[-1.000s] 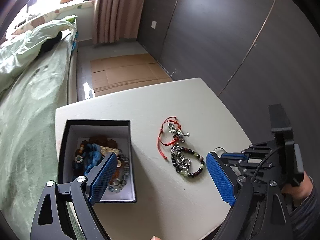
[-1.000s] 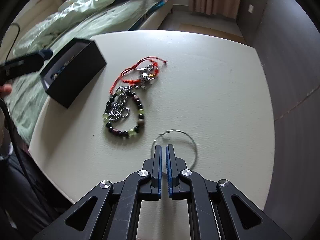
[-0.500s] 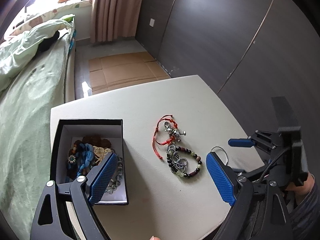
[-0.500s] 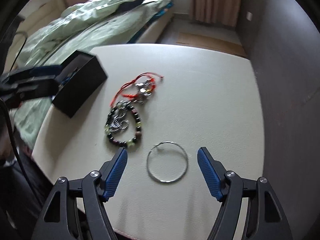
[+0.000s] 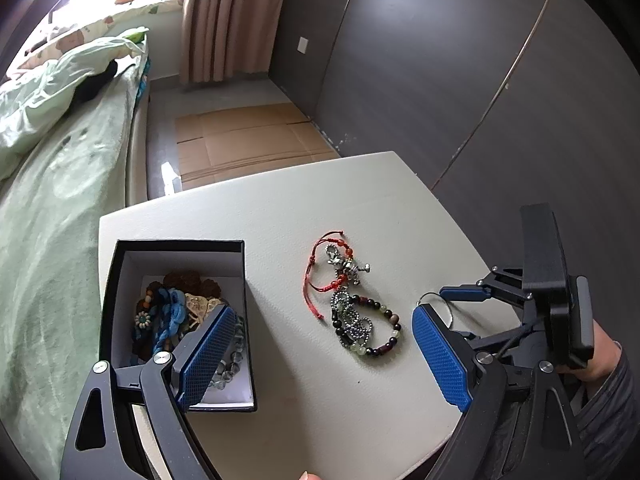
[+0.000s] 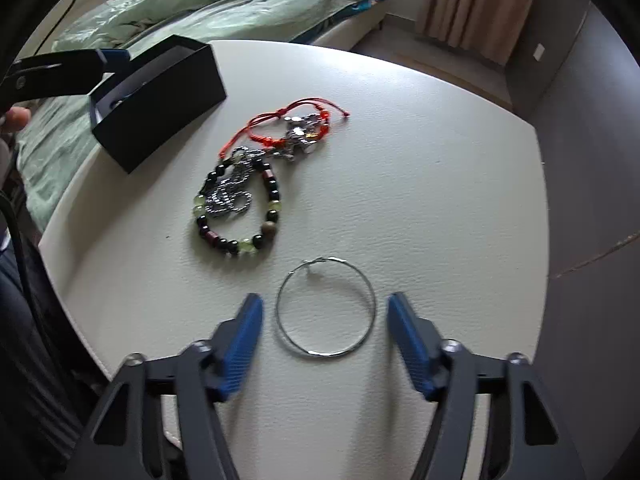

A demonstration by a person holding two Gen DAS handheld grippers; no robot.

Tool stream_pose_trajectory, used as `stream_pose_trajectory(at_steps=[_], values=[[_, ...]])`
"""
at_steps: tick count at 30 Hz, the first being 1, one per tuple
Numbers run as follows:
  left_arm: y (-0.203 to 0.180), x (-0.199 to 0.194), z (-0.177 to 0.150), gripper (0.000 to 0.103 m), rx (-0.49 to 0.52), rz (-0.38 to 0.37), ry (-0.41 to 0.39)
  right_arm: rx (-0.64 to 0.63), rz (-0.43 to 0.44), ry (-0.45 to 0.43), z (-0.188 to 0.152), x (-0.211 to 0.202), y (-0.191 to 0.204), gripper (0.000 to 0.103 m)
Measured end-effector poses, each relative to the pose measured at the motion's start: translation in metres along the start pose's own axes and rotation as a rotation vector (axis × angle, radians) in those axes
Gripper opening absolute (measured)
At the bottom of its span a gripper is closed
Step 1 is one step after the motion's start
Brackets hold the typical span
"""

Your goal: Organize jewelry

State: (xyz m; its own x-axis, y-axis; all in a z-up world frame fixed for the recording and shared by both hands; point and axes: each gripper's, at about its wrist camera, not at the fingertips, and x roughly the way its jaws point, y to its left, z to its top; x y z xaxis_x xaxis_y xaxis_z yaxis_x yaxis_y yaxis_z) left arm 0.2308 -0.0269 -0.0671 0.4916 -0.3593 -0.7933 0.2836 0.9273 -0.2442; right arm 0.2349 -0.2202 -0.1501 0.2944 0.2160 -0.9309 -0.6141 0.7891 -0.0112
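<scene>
My right claw [image 6: 325, 340] hangs wide open with the wire hoop [image 6: 326, 308] lying flat on the bench [image 6: 440, 200] between its fingers; my left claw [image 5: 320, 354], also open, is farther off.

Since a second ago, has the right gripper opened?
Yes. The right gripper was shut at the hoop's near edge; now its fingers stand wide on either side of it. The hoop lies flat on the table.

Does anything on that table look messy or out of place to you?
Yes. The beaded bracelet, a silver chain and a red cord bracelet lie overlapping in a heap outside the black box. A thin silver hoop lies alone between the open right gripper fingers.
</scene>
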Motion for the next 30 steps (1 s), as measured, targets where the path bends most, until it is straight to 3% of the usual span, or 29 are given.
stream_pose_trajectory(at_steps=[14, 28, 30], values=[[-0.007, 0.010, 0.000, 0.091, 0.000, -0.021, 0.021, 0.089, 0.043, -0.023, 0.001, -0.009, -0.012, 0.051], [-0.030, 0.055, -0.006, 0.091, 0.004, -0.018, 0.115, 0.302, 0.192, -0.180, -0.003, -0.039, -0.050, 0.051], [-0.032, 0.063, -0.008, 0.085, 0.007, -0.017, 0.131, 0.340, 0.204, -0.202, -0.004, -0.042, -0.058, 0.052]])
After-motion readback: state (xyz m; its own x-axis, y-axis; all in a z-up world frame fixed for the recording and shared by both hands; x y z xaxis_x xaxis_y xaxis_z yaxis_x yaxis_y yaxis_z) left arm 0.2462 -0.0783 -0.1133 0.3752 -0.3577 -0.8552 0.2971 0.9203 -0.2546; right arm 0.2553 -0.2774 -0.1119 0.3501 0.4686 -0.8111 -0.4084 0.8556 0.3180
